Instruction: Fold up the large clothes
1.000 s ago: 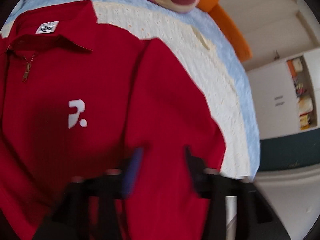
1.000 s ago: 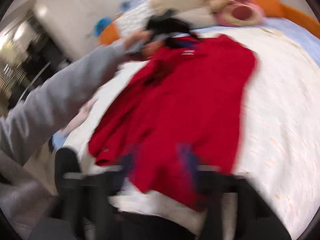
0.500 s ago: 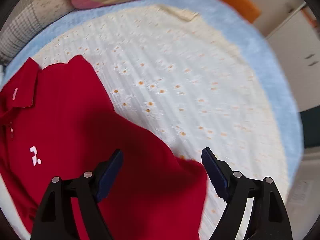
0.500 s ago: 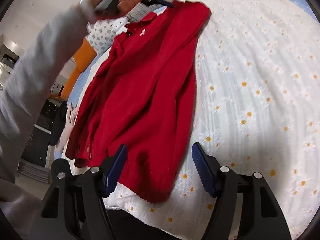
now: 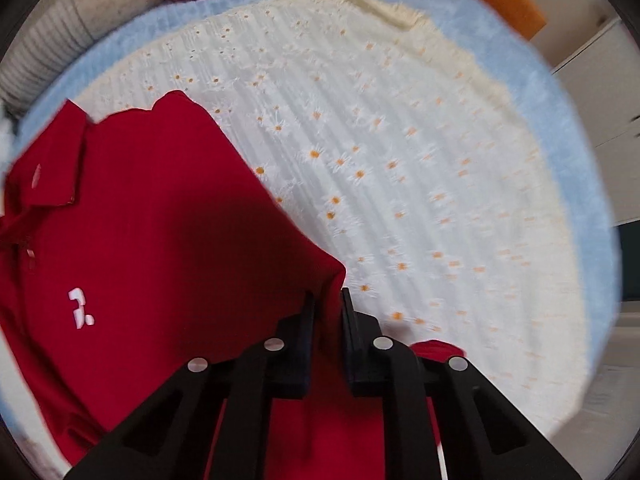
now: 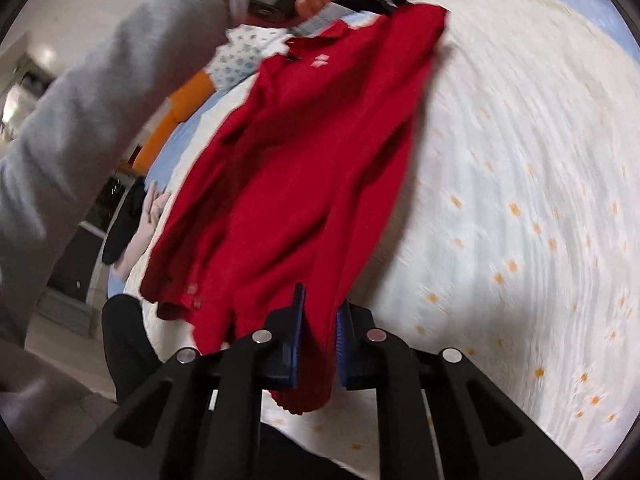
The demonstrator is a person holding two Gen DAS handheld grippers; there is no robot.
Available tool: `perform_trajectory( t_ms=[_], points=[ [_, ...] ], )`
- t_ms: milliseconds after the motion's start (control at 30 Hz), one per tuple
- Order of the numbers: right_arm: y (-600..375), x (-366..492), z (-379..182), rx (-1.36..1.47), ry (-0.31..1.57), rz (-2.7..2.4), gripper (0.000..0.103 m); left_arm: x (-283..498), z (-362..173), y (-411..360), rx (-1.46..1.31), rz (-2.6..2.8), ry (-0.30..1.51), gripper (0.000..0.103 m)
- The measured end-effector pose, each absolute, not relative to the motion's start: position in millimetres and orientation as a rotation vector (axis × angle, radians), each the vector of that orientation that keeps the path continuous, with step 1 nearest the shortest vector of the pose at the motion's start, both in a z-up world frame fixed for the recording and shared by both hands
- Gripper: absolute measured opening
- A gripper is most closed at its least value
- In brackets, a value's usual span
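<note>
The left gripper (image 5: 326,312) has its jaws closing on the edge of the red shirt (image 5: 160,248), fabric pinched between them, the collar and chest logo lying off to the jaws' left on the daisy-print bed cover (image 5: 420,200); the right gripper (image 6: 320,320) likewise closes its jaws on the shirt's (image 6: 304,168) hem, cloth hanging below them; this looks like the grasp step before a fold; next, both probably lift together and carry that side across the body, keeping the edge taut.
</note>
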State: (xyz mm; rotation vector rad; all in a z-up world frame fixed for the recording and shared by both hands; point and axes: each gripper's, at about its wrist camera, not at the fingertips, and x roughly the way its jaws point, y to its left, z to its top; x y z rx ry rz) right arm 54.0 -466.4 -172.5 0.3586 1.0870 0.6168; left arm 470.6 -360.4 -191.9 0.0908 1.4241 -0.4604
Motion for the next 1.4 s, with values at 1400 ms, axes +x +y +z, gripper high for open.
perform_trajectory(
  t_ms=[1400],
  points=[
    [-243,71,-148,-0.058,1.246,0.942,0.021,470,-258,-4,-0.588,-0.57,1.292,0.005]
  ],
)
